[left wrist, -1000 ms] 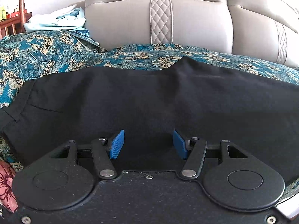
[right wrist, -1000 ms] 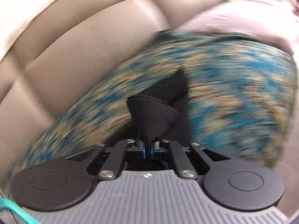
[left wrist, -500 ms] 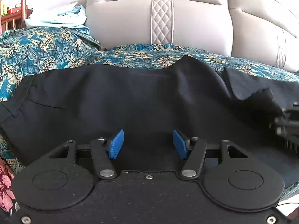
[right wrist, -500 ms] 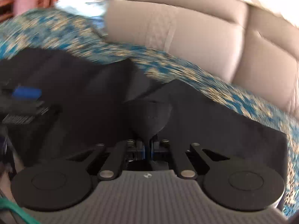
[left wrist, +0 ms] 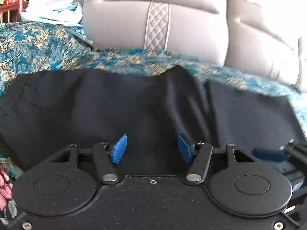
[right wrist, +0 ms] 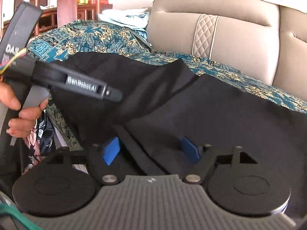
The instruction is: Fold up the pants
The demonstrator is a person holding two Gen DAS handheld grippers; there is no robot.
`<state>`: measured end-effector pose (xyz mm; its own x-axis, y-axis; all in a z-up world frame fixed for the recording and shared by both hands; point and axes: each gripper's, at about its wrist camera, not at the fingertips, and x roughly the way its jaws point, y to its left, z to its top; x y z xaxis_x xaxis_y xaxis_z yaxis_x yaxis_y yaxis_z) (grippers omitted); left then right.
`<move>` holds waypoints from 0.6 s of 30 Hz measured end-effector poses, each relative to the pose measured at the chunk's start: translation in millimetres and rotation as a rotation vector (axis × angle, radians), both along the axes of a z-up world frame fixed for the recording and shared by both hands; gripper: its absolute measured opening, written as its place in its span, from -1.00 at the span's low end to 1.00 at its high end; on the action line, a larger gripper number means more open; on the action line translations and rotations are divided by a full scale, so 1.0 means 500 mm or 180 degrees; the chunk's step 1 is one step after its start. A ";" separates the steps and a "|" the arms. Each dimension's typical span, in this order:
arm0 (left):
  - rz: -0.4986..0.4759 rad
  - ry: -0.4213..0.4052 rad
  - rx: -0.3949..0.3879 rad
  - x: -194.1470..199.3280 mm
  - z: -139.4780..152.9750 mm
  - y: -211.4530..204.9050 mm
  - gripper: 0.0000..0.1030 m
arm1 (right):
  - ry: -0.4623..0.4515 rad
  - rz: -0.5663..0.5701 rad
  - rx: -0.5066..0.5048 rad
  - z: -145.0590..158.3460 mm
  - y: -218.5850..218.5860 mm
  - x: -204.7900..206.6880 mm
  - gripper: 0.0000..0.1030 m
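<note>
Black pants lie across a sofa seat covered with a teal patterned cloth. One end is folded over the rest, and its edge shows in the right wrist view. My left gripper is open and empty just above the near part of the pants. My right gripper is open over the folded layer, holding nothing. Its blue pad shows at the right edge of the left wrist view. The left gripper's handle, held by a hand, shows in the right wrist view.
Beige sofa backrest rises behind the pants. Light blue clothes are piled on the armrest at left. Wooden furniture stands beyond the sofa. A floral garment hangs at the seat's near left.
My right gripper carried the pants end over to the left, laid it on the rest and opened, letting go. My left gripper stayed open and barely moved.
</note>
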<state>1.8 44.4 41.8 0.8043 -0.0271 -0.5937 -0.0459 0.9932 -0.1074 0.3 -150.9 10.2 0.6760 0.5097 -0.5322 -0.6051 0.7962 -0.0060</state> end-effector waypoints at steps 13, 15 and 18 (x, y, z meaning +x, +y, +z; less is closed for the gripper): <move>-0.0575 -0.0305 0.0126 -0.015 0.034 -0.122 0.04 | -0.0413 -0.1577 -0.0010 0.027 -0.084 -0.024 0.67; -0.0692 -0.0294 0.0137 -0.019 0.027 -0.144 0.04 | -0.0435 -0.1814 -0.0092 0.026 -0.098 -0.024 0.67; -0.0816 -0.0231 0.0193 -0.023 0.012 -0.175 -0.01 | -0.0322 -0.1991 -0.0141 0.014 -0.109 -0.023 0.67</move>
<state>-9.7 -43.1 47.7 0.8162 -0.2015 -0.5415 0.2137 0.9760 -0.0411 -11.0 -205.4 17.1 0.8869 -0.0190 -0.4617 -0.0203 0.9966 -0.0800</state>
